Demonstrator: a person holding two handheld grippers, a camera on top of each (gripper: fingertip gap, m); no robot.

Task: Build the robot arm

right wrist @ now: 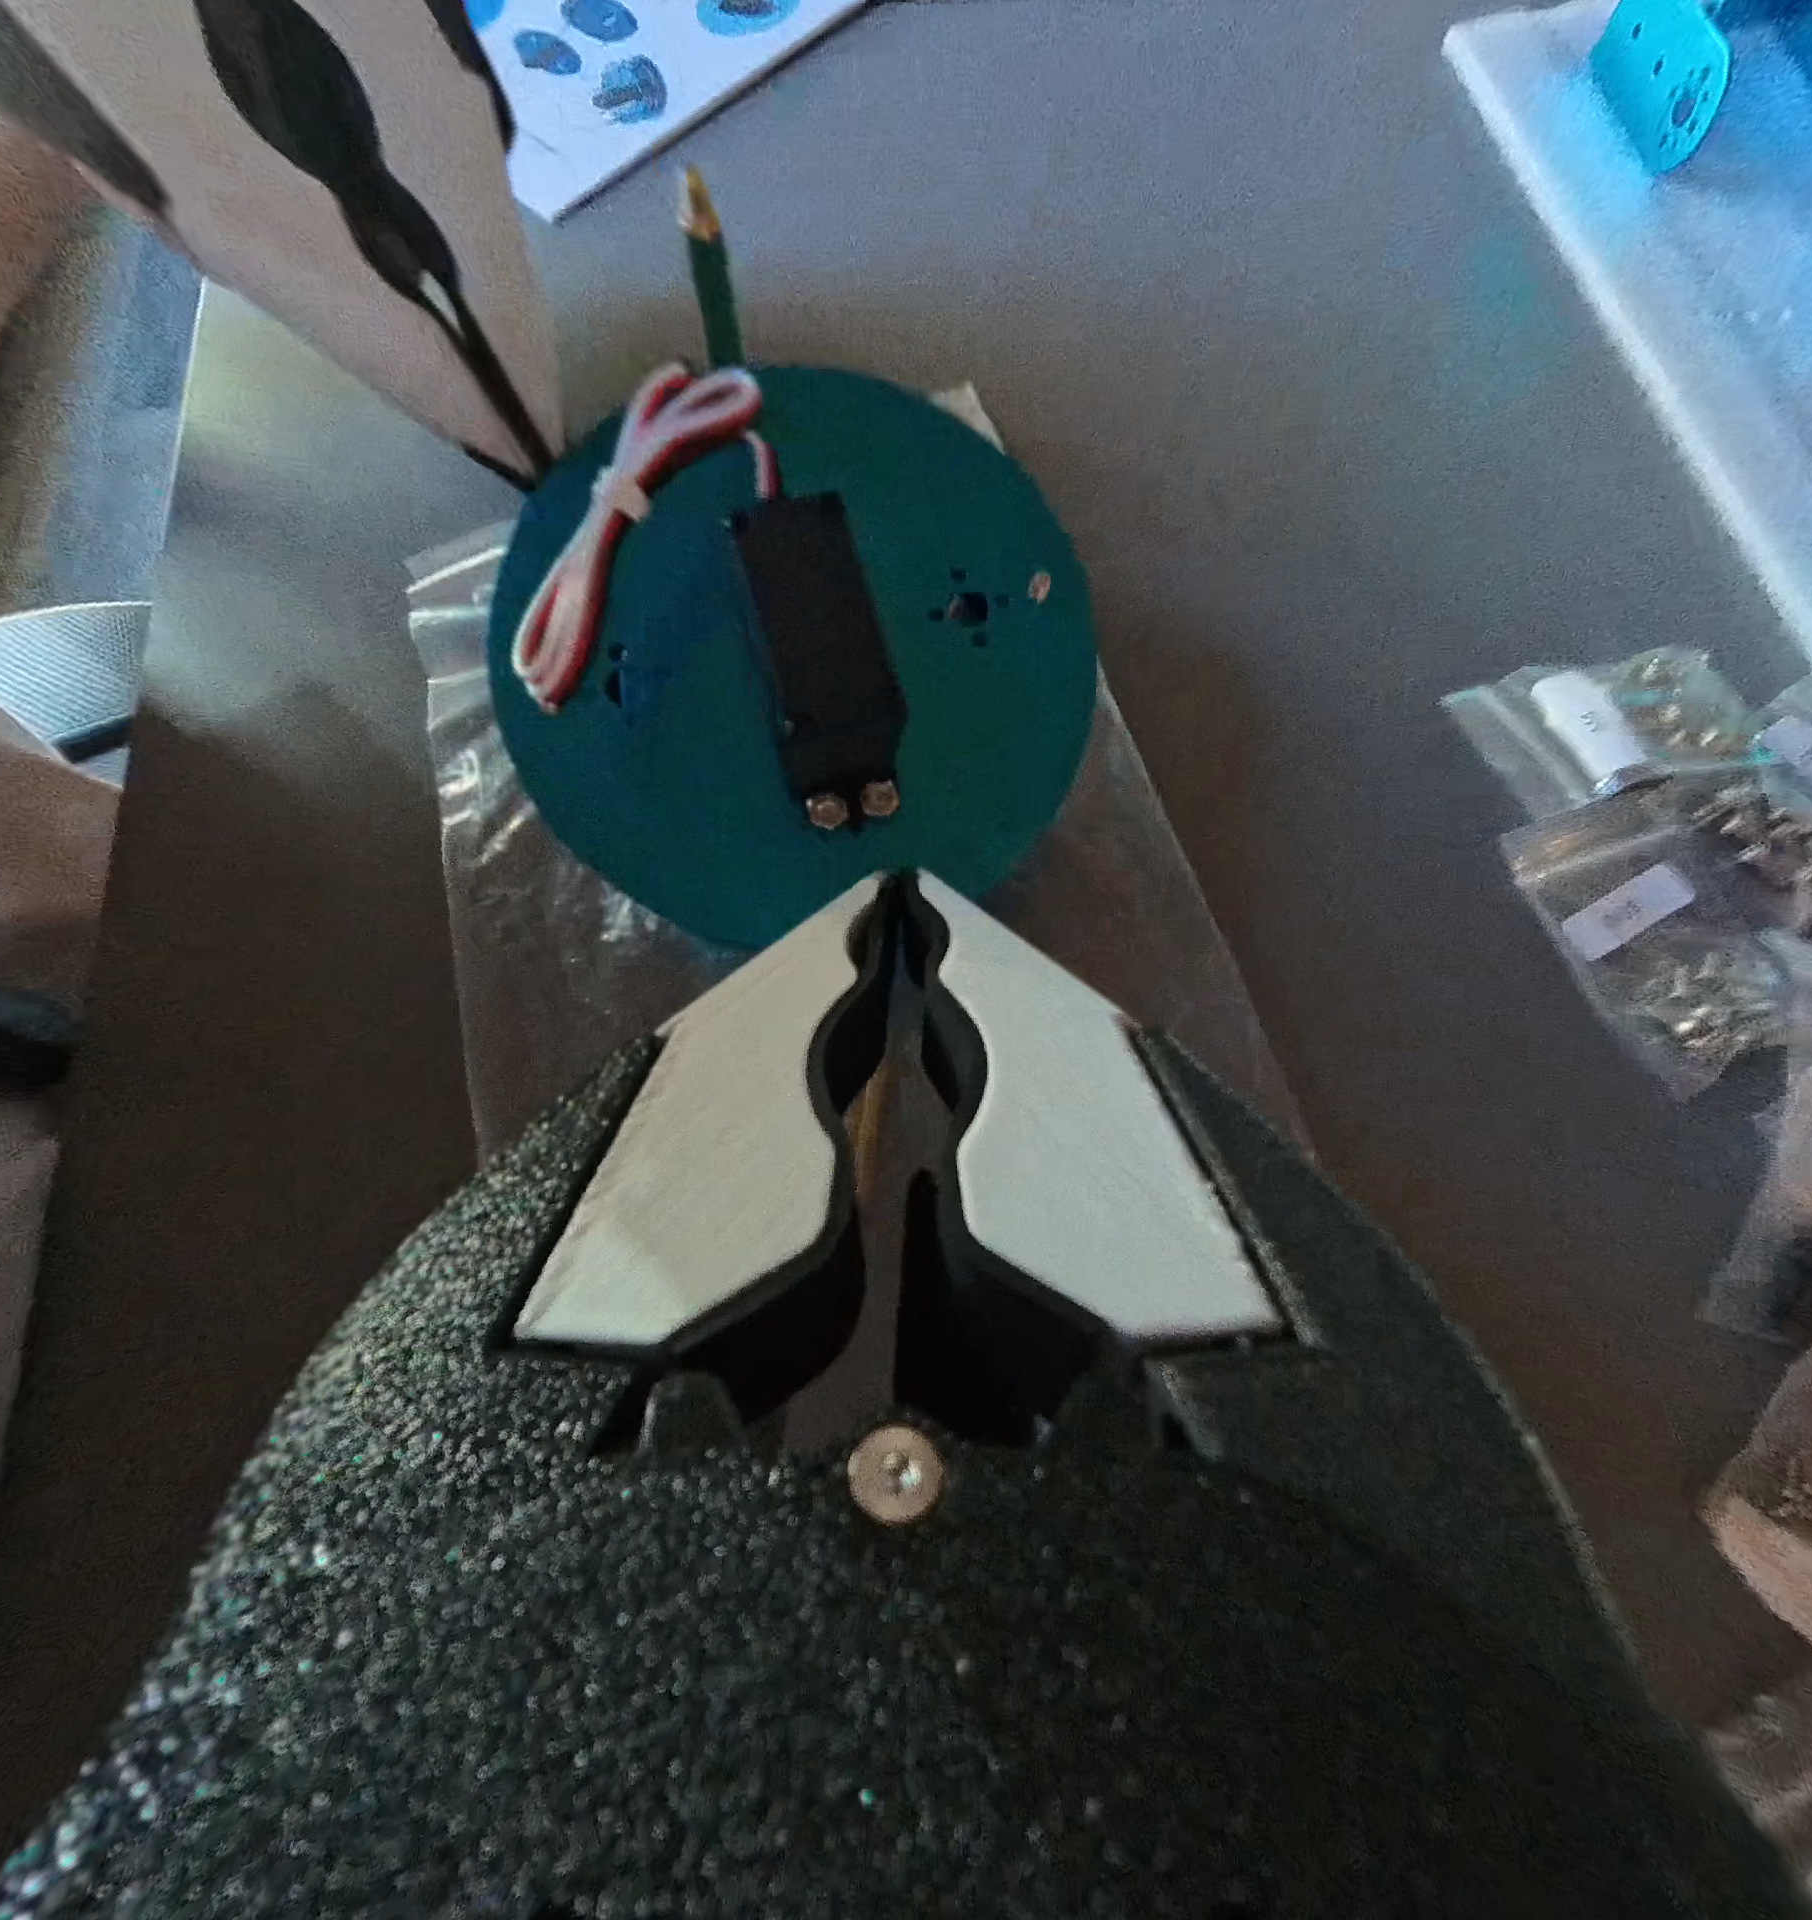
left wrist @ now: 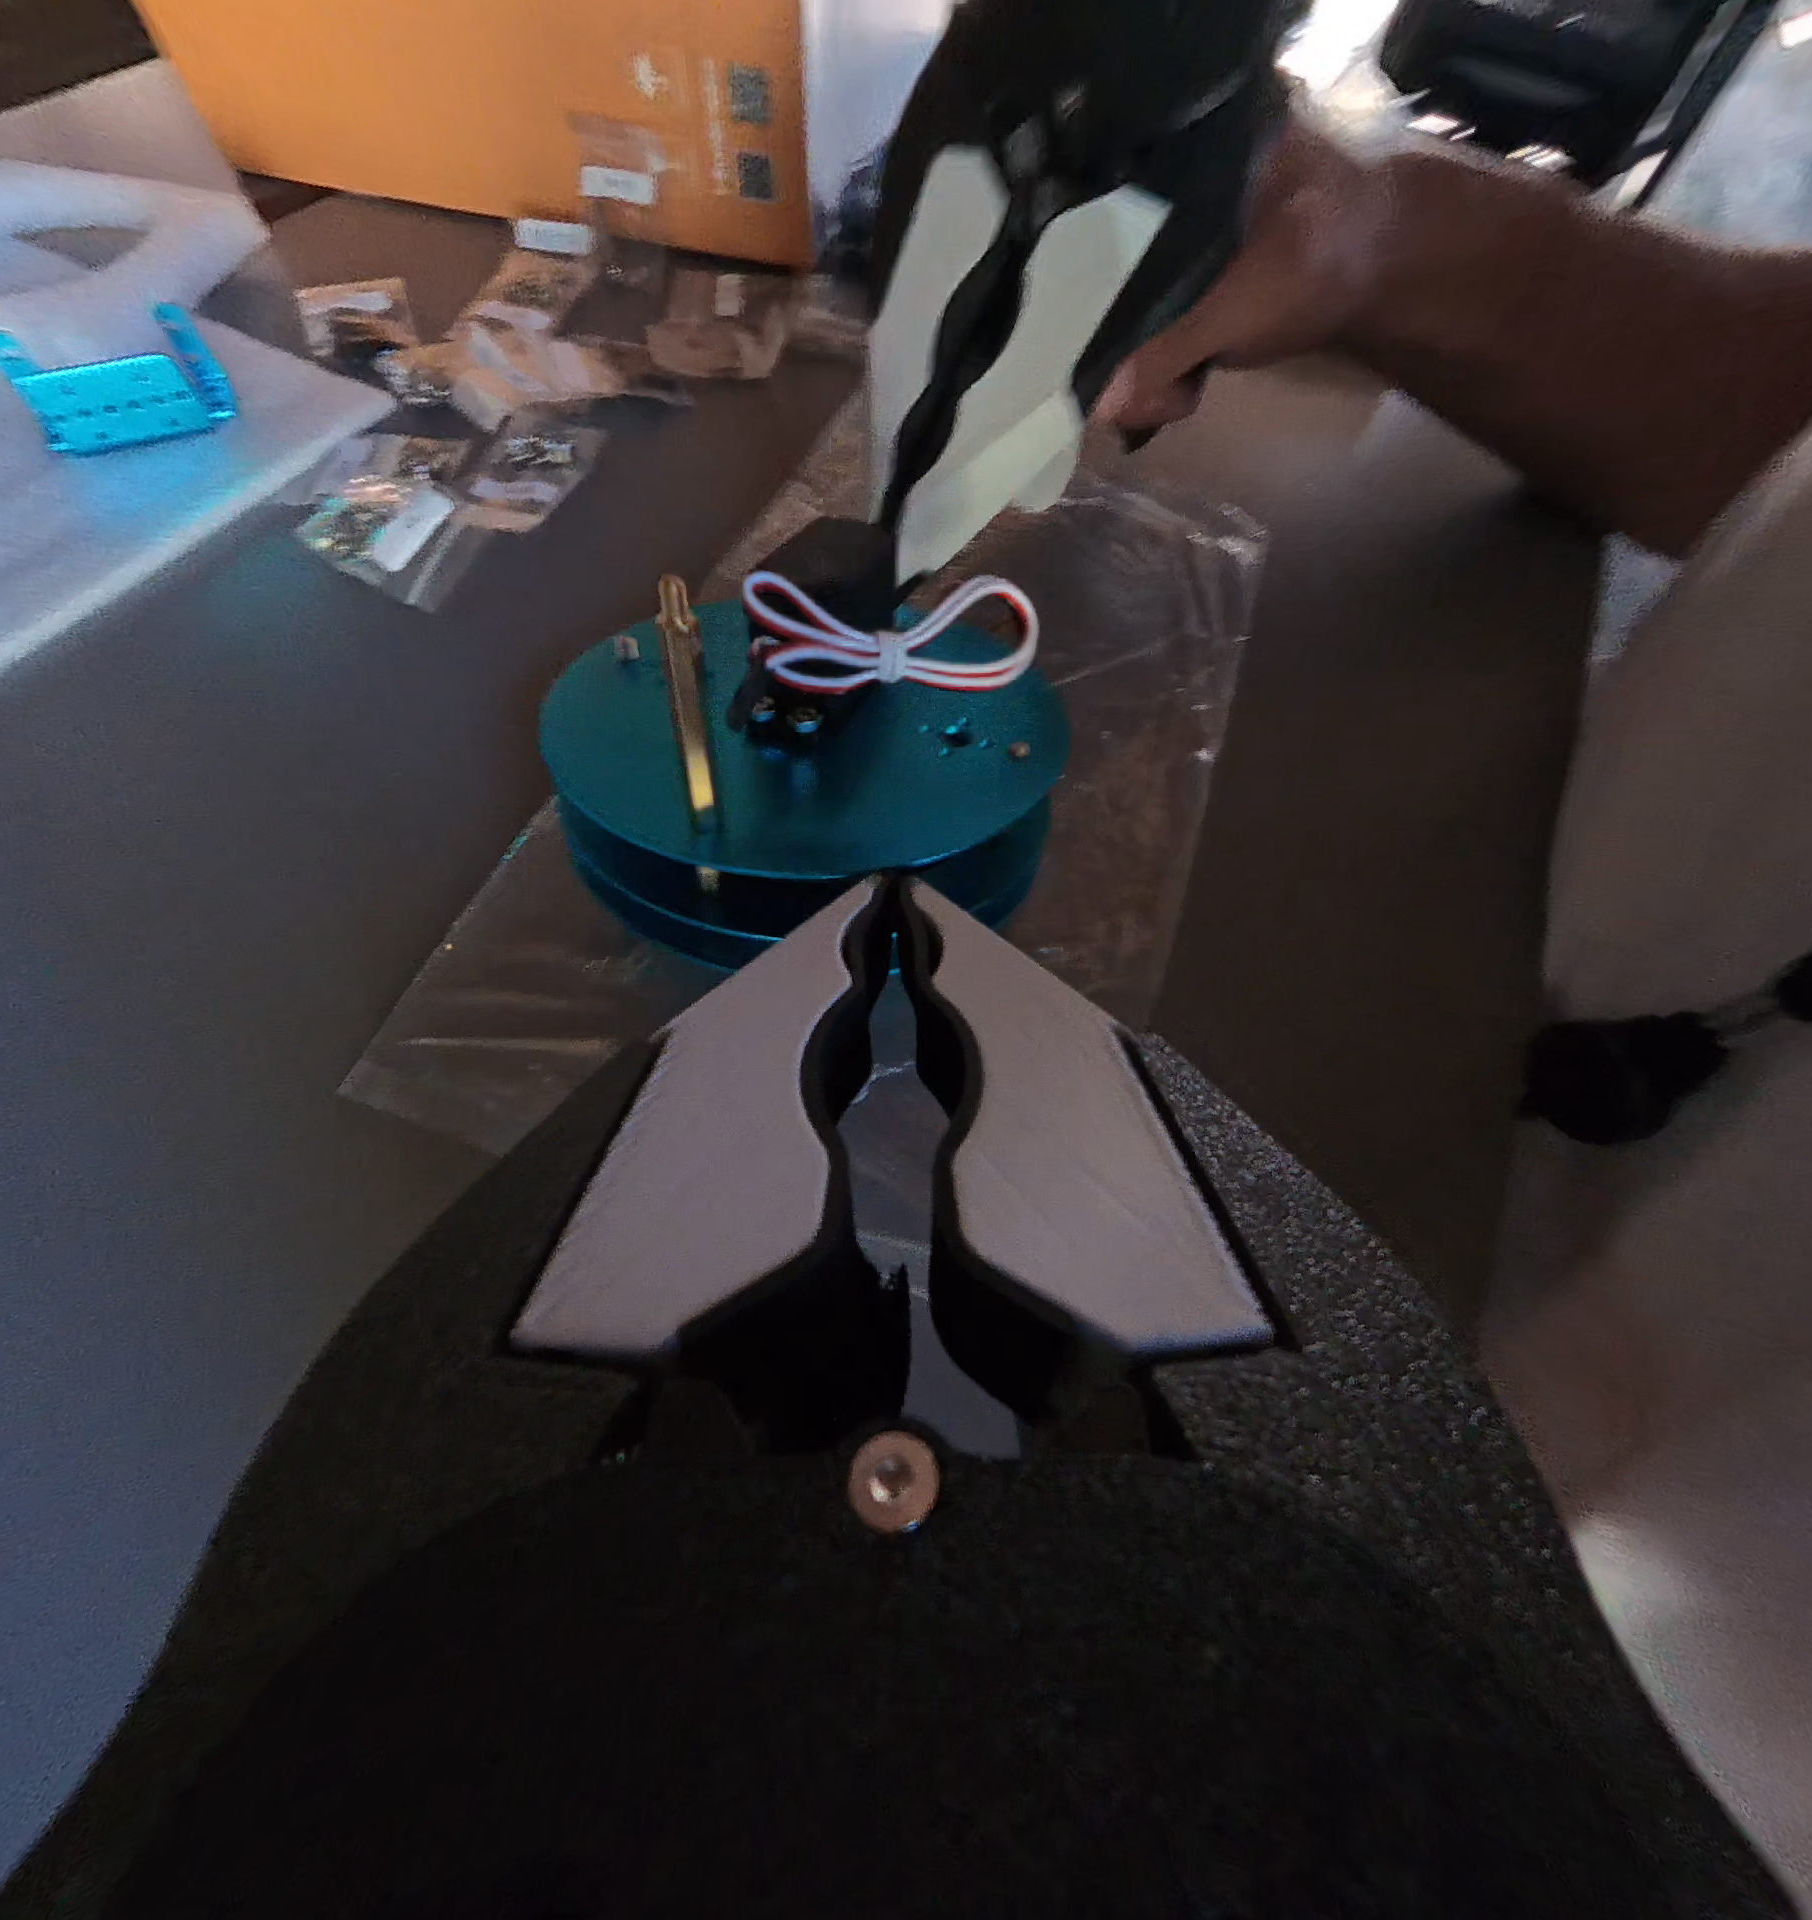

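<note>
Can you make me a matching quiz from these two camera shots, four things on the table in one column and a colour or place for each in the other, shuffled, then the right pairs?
Things:
1. round plate
2. servo block
3. wire bundle
4. cardboard box

Descriptions:
A. orange, at the far side of the table
B. red and white, tied in a bow shape
C. teal, lying on clear plastic
D. black, mounted in the plate's middle

Pairs: 1-C, 2-D, 3-B, 4-A

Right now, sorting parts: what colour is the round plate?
Teal round plate, clearest in the right wrist view.
</note>
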